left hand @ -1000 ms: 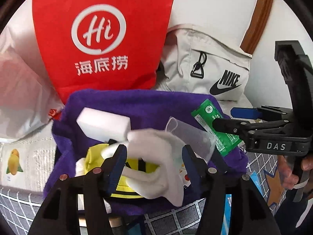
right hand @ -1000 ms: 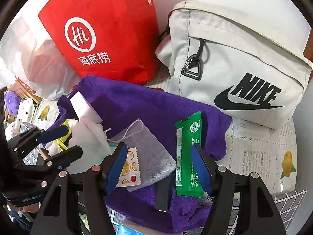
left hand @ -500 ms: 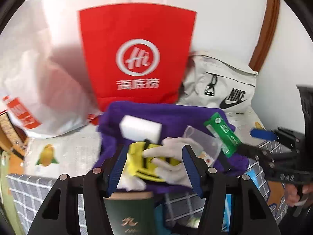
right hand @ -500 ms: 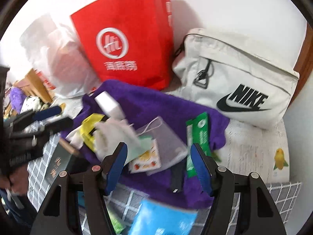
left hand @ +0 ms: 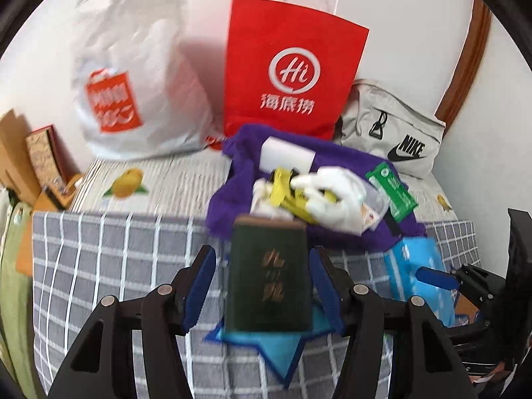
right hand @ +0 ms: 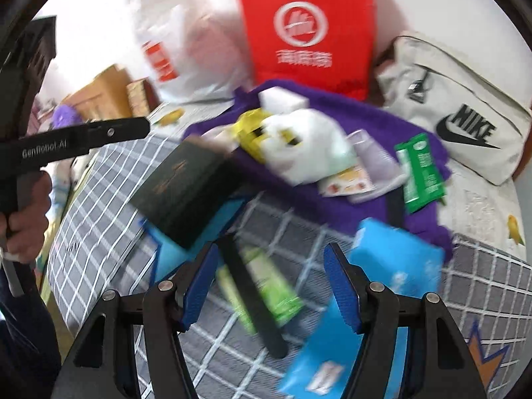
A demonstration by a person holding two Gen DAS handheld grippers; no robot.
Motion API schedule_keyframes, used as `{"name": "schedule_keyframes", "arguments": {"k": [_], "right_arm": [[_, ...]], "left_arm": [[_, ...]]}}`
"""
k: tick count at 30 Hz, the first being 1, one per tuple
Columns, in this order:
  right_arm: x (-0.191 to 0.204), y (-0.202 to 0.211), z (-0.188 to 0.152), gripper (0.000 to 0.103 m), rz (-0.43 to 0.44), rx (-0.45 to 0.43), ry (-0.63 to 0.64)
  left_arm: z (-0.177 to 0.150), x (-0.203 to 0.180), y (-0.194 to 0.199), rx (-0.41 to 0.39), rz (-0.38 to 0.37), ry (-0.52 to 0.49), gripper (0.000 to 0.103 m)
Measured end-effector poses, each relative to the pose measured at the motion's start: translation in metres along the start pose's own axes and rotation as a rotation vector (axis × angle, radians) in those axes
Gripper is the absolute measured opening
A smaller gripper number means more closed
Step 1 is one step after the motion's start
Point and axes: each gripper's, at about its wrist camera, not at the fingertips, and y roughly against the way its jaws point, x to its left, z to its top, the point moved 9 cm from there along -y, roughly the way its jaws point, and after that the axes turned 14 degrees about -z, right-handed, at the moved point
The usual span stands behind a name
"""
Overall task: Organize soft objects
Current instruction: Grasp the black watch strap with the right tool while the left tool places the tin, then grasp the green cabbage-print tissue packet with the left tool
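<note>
Lying limp at frame centre, the white glove (left hand: 327, 196) is best pinched mid-palm; both the left gripper (left hand: 262, 286) and right gripper (right hand: 269, 286) are spread, empty.

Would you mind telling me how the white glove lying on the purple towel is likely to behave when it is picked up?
The white glove looks thin and crumpled, so it is probably floppy and light. It overlaps the yellow item on the purple towel, so lifting may drag that along.
</note>
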Motion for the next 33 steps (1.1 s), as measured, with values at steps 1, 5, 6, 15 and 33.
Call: {"name": "schedule_keyframes", "arguments": {"k": [1,5,6,15,33], "right_arm": [[0.006,0.000,-0.005,0.060,0.000,-0.007,0.014],[0.015,-0.009,-0.020,0.043,-0.016,0.016,0.044],[0.016,-0.013,-0.024,0.040,-0.019,0.027,0.047],[0.025,-0.040,-0.044,0.034,-0.063,0.108,0.106],[0.047,-0.011,-0.069,0.020,-0.005,0.089,0.100]], "left_arm": [[-0.007,0.002,0.003,0.000,0.003,0.004,0.057],[-0.036,0.005,0.014,0.000,-0.001,0.015,0.056],[-0.042,0.006,0.016,-0.002,-0.005,0.020,0.057],[-0.078,0.007,0.016,0.025,-0.057,0.042,0.056],[-0.097,0.017,0.004,0.054,-0.100,0.086,0.056]]}}
